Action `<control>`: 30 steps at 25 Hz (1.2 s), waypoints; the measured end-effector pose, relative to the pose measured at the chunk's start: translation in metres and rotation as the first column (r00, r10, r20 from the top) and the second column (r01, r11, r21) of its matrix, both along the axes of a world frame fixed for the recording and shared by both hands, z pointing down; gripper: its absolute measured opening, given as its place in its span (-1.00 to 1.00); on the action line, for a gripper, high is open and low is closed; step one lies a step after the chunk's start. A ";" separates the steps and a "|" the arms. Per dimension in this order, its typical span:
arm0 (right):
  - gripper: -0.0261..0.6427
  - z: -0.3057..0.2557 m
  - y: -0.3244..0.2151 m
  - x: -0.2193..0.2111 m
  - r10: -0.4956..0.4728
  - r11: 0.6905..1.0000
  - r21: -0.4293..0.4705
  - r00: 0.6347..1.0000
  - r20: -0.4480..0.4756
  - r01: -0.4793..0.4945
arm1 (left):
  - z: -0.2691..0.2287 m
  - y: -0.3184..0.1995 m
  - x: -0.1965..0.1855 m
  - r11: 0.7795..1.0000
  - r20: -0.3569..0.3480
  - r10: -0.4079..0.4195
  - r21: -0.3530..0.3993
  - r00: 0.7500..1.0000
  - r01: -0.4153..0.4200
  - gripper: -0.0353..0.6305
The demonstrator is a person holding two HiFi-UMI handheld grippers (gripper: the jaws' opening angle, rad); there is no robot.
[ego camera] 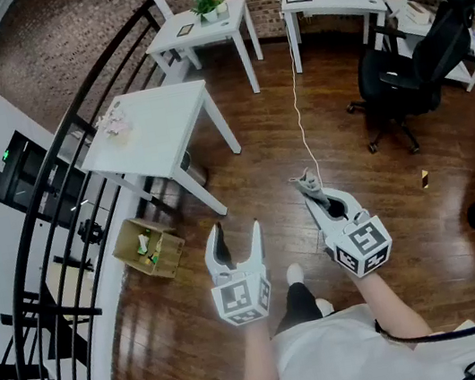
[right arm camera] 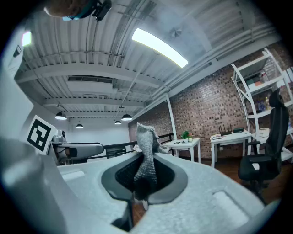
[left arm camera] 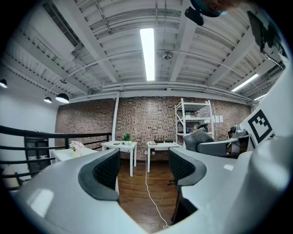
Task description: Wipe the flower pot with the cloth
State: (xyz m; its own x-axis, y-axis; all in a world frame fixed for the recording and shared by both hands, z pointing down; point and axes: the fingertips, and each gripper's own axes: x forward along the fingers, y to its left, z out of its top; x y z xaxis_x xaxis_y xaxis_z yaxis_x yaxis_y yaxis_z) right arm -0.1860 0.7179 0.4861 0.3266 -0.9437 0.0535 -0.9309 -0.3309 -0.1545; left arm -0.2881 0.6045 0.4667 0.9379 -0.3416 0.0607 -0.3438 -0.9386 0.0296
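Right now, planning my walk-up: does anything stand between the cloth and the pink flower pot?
Nothing visible does. The cloth, pinched in the right gripper, faces open floor up to the table. The flower pot stands on the table's left part. The cable lies off to the right.

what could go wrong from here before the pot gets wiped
The white cable lies along the floor ahead: a trip hazard. The cloth is pinched as a thin twist in the right tongs and might slip out. The flower pot sits near the table's edge and could be pushed off.
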 end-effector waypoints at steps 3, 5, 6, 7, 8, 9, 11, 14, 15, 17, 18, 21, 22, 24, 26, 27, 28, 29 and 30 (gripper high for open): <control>-0.89 0.007 -0.007 0.025 -0.012 1.000 -0.011 1.000 0.002 0.012 | 0.003 -0.008 0.032 1.000 -0.008 0.001 0.010 1.000 -0.001 0.12; -0.89 0.012 -0.005 0.052 0.013 1.000 -0.017 1.000 -0.010 -0.014 | 0.011 -0.011 0.064 1.000 -0.020 0.029 -0.012 0.999 -0.029 0.12; -0.89 0.016 -0.008 0.065 0.030 0.999 -0.018 0.999 -0.014 -0.030 | 0.016 -0.017 0.079 0.999 -0.021 0.046 -0.022 0.999 -0.047 0.12; -0.89 0.020 -0.017 0.076 0.041 0.999 -0.020 0.999 -0.014 -0.041 | 0.019 -0.026 0.091 0.998 -0.020 0.058 -0.025 0.998 -0.059 0.12; -0.89 0.023 -0.029 0.085 0.043 0.999 -0.020 0.999 -0.013 -0.043 | 0.020 -0.038 0.101 0.998 -0.020 0.066 -0.021 0.998 -0.066 0.12; -0.89 0.021 -0.042 0.095 0.041 0.999 -0.018 0.999 -0.013 -0.041 | 0.016 -0.050 0.112 0.997 -0.024 0.071 -0.015 0.997 -0.071 0.12; -0.89 0.009 -0.064 0.116 0.036 0.999 -0.012 0.999 -0.017 -0.036 | 0.004 -0.070 0.141 0.996 -0.036 0.083 -0.010 0.996 -0.084 0.12; -0.89 -0.001 -0.091 0.151 0.039 0.999 -0.022 0.999 -0.014 -0.040 | -0.003 -0.095 0.183 0.994 -0.050 0.104 -0.012 0.993 -0.105 0.12; -0.89 0.001 -0.101 0.163 0.041 0.999 -0.033 0.999 -0.008 -0.041 | -0.003 -0.105 0.195 0.994 -0.050 0.108 -0.016 0.993 -0.109 0.12; -0.89 0.010 -0.121 0.188 0.047 0.997 -0.058 0.999 0.012 -0.046 | 0.004 -0.125 0.216 0.993 -0.040 0.114 -0.033 0.993 -0.115 0.12; -0.89 0.014 -0.131 0.201 0.054 0.996 -0.066 0.998 0.022 -0.052 | 0.007 -0.136 0.226 0.992 -0.034 0.118 -0.046 0.992 -0.120 0.12; -0.89 0.016 -0.155 0.234 0.065 0.995 -0.072 0.998 0.023 -0.063 | 0.009 -0.171 0.255 0.991 -0.038 0.113 -0.068 0.993 -0.115 0.12; -0.89 0.015 -0.161 0.244 0.064 0.995 -0.075 0.998 0.019 -0.062 | 0.008 -0.184 0.265 0.992 -0.043 0.101 -0.071 0.994 -0.104 0.11; -0.89 0.016 -0.167 0.265 0.073 0.994 -0.087 0.997 0.030 -0.070 | 0.006 -0.202 0.285 0.993 -0.042 0.087 -0.083 0.995 -0.090 0.11; -0.89 0.021 -0.167 0.286 0.097 0.991 -0.097 0.994 0.057 -0.091 | 0.006 -0.211 0.303 0.992 -0.030 0.092 -0.086 0.995 -0.095 0.11; -0.89 0.024 -0.168 0.297 0.108 0.990 -0.100 0.992 0.067 -0.101 | 0.005 -0.216 0.311 0.992 -0.027 0.095 -0.081 0.995 -0.097 0.11; -0.89 0.027 -0.171 0.310 0.117 0.989 -0.102 0.991 0.071 -0.109 | 0.005 -0.222 0.320 0.992 -0.029 0.094 -0.076 0.995 -0.096 0.11; -0.89 0.029 -0.176 0.323 0.121 0.988 -0.104 0.990 0.070 -0.114 | 0.005 -0.229 0.329 0.993 -0.035 0.090 -0.075 0.995 -0.092 0.11; -0.89 0.031 -0.182 0.334 0.121 0.988 -0.106 0.991 0.065 -0.114 | 0.007 -0.236 0.339 0.993 -0.038 0.083 -0.079 0.996 -0.086 0.11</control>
State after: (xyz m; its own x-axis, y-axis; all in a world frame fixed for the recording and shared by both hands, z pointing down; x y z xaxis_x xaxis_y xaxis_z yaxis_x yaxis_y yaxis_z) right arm 0.1485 0.5359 0.5169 0.4266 -0.8875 0.1743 -0.8726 -0.4546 -0.1788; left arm 0.0505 0.3688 0.4732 0.9653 -0.2561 0.0515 -0.2605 -0.9584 0.1164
